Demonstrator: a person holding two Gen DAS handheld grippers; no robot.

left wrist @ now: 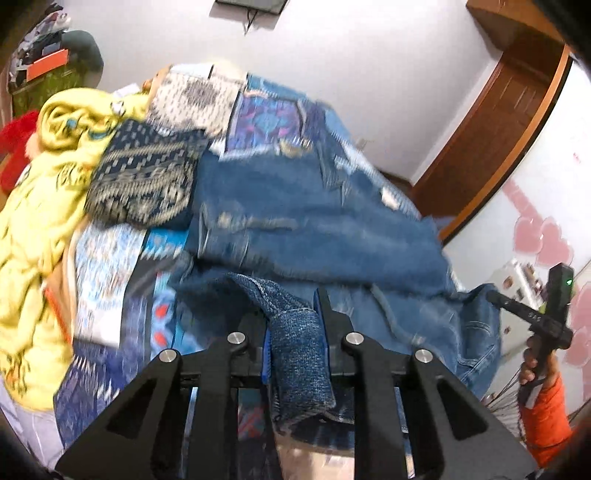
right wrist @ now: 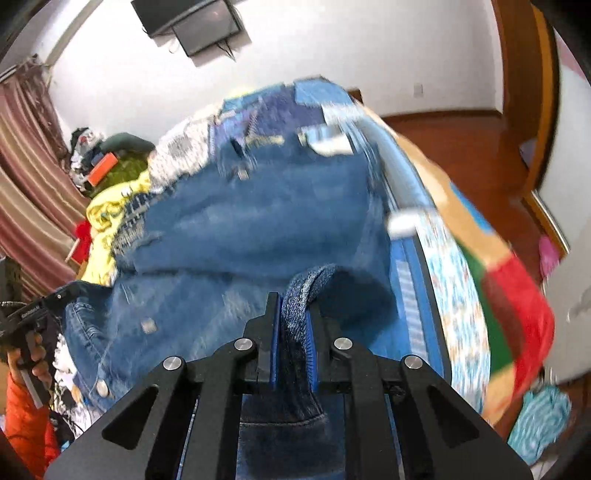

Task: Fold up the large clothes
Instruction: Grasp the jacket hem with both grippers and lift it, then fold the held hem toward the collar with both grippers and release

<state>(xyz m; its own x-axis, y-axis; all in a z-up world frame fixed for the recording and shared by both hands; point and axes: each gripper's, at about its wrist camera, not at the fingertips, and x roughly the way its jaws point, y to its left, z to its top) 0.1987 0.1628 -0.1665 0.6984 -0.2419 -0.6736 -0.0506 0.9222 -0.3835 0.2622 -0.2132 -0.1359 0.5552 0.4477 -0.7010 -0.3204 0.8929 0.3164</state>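
Patterned bedspread point(left wrist: 258, 114) carries a denim jacket point(left wrist: 314, 221) (blurred); left gripper point(left wrist: 295, 317) and right gripper point(right wrist: 293, 321) each pinch its near hem.

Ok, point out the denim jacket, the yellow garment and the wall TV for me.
denim jacket point(left wrist: 295, 206), left wrist view, on its spread blue body.
yellow garment point(left wrist: 40, 206), left wrist view, on its crumpled middle.
wall TV point(right wrist: 201, 27), right wrist view, on its dark screen.

No legible text anywhere in either view. Small pale lettering sits on the black handheld gripper body point(left wrist: 532, 314) at the right edge of the left wrist view, and on the other black gripper body point(right wrist: 31, 312) at the left edge of the right wrist view; both too small and blurred to read. Denim garment shows no readable label.
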